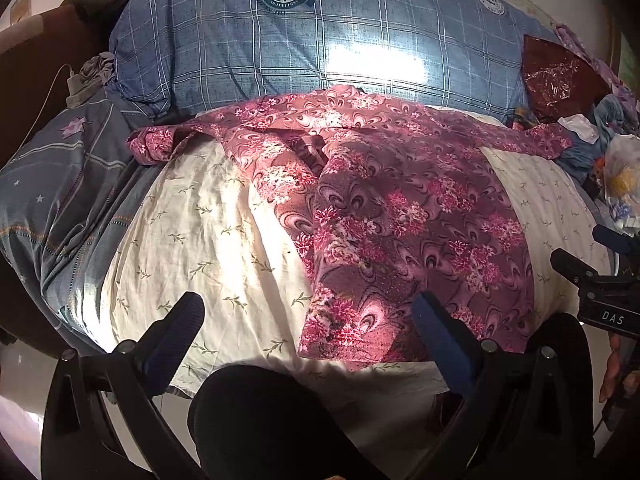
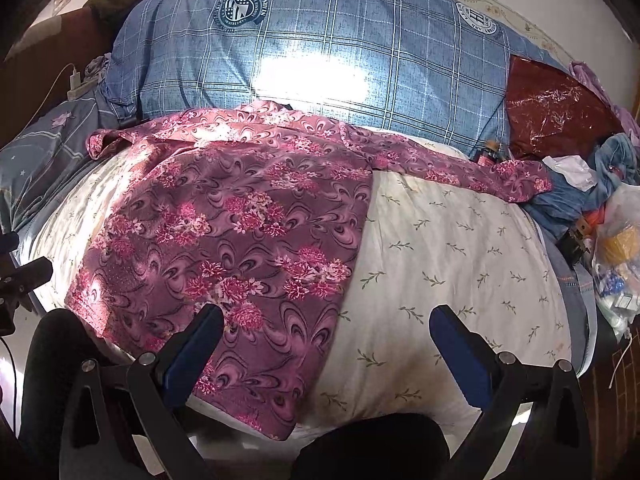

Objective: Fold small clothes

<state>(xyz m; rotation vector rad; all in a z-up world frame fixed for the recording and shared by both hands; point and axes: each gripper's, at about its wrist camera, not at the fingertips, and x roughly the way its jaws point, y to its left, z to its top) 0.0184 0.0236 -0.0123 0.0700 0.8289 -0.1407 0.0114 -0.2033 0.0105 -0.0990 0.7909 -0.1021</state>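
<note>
Both grippers' fingers [image 1: 188, 320] [image 2: 456, 340] spread, empty; floral shirt's [image 2: 240, 240] hem hidden below.

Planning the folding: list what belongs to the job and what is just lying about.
For the job: floral shirt, cream quilt beneath it, left gripper, right gripper.

Lying about: blue plaid pillow, red foil bag, plastic bags, charger.

Two handheld grippers, the left gripper [image 1: 308, 320] and the right gripper [image 2: 326, 330], are showing black plastic frames with silver screws, dark blue padded fingers [image 2: 196, 344], white "DAS" lettering on one body, and bare skin of a hand [image 1: 612, 364] gripping beside it.
</note>
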